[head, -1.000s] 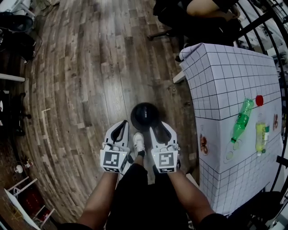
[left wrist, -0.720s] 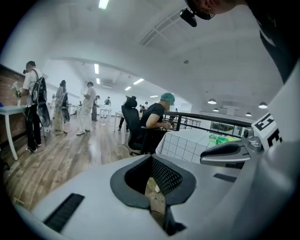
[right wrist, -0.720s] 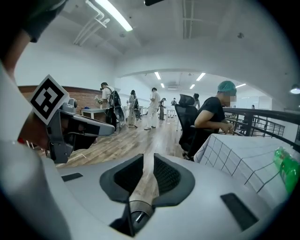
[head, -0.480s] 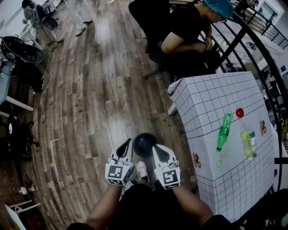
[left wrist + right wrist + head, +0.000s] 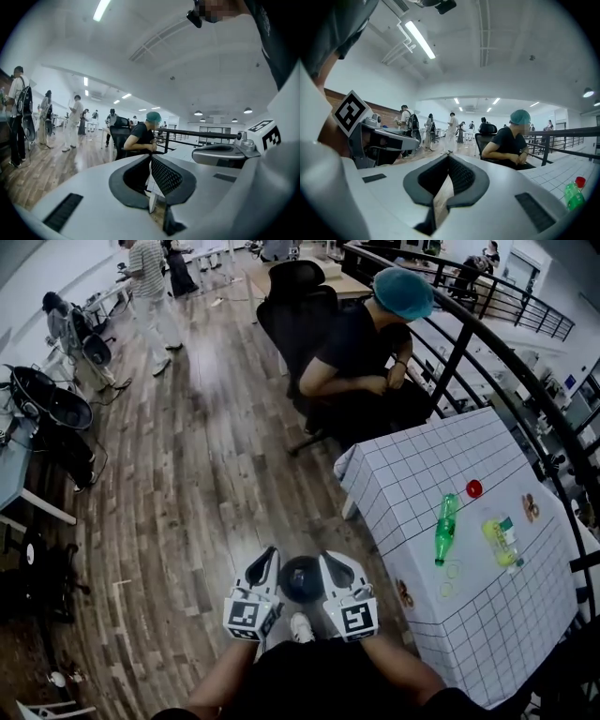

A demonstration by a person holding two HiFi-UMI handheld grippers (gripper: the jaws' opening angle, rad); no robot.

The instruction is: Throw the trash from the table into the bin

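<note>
Grippers first: left gripper (image 5: pixel 271 556) and right gripper (image 5: pixel 324 558) both pressed together with nothing between the jaws, held side by side and flanking the black bin (image 5: pixel 302 578) on the floor (image 5: pixel 187 484).

Found the remaining trash well apart from the bin, on the desk (image 5: pixel 427 460) at the right: green bottle (image 5: pixel 446 529) apparently lying on its side, yellow bottle (image 5: pixel 502 542) near it, red cap (image 5: pixel 474 488) just beyond the green bottle's far end.

Judged the step in hand as the turn back to the desk for another piece. Called for swinging toward the desk and spreading the jaws before arriving, not over the target. Favoured the green bottle as the nearest piece: best taken across its body near the middle, since a round bottle on a cloth could roll off a glancing touch. Worth squeezing firmly enough to stop a slick plastic wall slipping, and lifting straight up before carrying. Needed care to stay wide of the seated person (image 5: pixel 366 343) beyond the desk's far corner.
</note>
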